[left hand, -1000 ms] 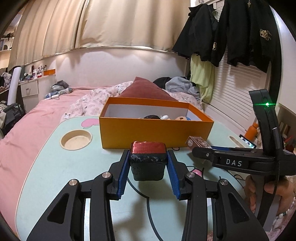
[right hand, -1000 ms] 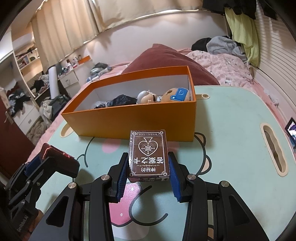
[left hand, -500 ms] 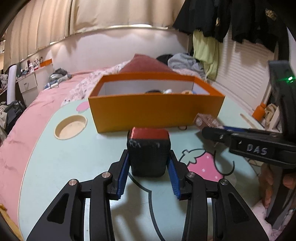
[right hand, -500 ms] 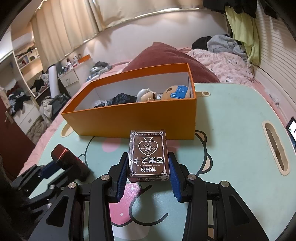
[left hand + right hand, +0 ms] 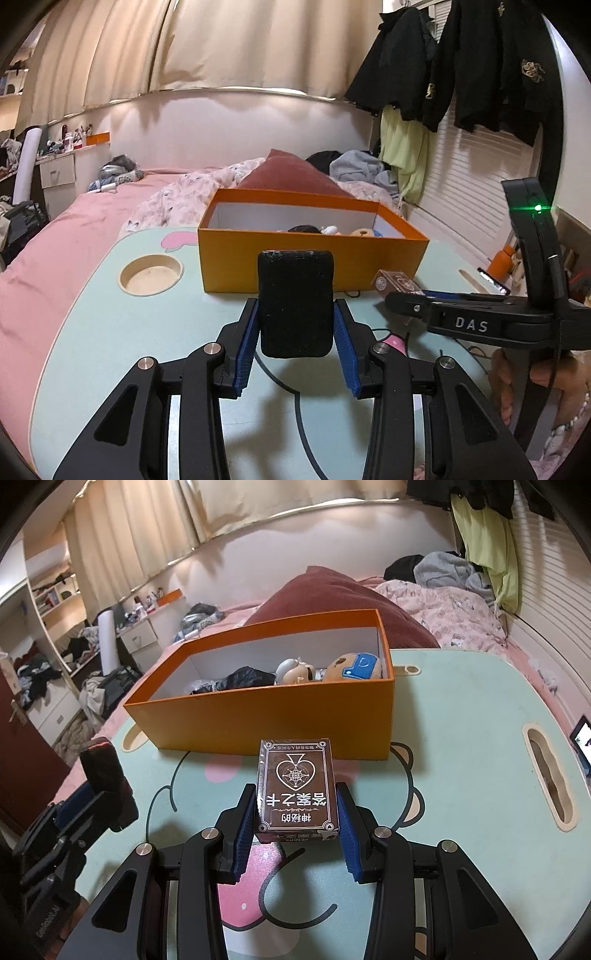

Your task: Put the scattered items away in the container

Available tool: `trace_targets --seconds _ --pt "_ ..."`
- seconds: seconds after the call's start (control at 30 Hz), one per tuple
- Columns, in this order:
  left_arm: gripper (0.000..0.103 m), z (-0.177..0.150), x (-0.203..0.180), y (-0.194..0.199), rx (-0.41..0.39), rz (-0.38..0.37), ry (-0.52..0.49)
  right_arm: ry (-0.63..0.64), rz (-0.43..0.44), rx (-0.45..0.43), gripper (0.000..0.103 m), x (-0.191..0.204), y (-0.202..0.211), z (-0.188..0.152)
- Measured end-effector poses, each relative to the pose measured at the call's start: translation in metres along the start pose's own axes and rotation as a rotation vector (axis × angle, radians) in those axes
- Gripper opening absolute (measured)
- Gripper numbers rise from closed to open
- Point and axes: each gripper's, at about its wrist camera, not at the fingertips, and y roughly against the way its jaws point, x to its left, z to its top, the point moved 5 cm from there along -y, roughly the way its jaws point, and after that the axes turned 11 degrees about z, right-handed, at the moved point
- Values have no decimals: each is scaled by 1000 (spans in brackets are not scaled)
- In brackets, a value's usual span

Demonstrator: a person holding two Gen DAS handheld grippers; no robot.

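I hold two things above the mint desk point(image 5: 461, 709). My left gripper point(image 5: 295, 354) has its jaws clamped on one matte black rounded block point(image 5: 295, 302); my right gripper point(image 5: 295, 834) grips one glossy brown card box point(image 5: 295, 786). One orange cardboard box point(image 5: 273, 720) stands just beyond, containing two round doll heads point(image 5: 295, 670).

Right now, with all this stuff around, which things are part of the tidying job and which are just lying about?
Part of the job:
- orange box, the container, already holding small toys
- black case, held in the left gripper
- brown card pack, held in the right gripper

Just lying about:
- maroon pillow
- hanging black jackets
- phone at the table's edge
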Motion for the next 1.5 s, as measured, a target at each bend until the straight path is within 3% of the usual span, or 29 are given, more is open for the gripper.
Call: trace_targets --seconds 1.5 --pt "41 1 -1 -2 14 3 -24 -3 1 6 40 0 1 1"
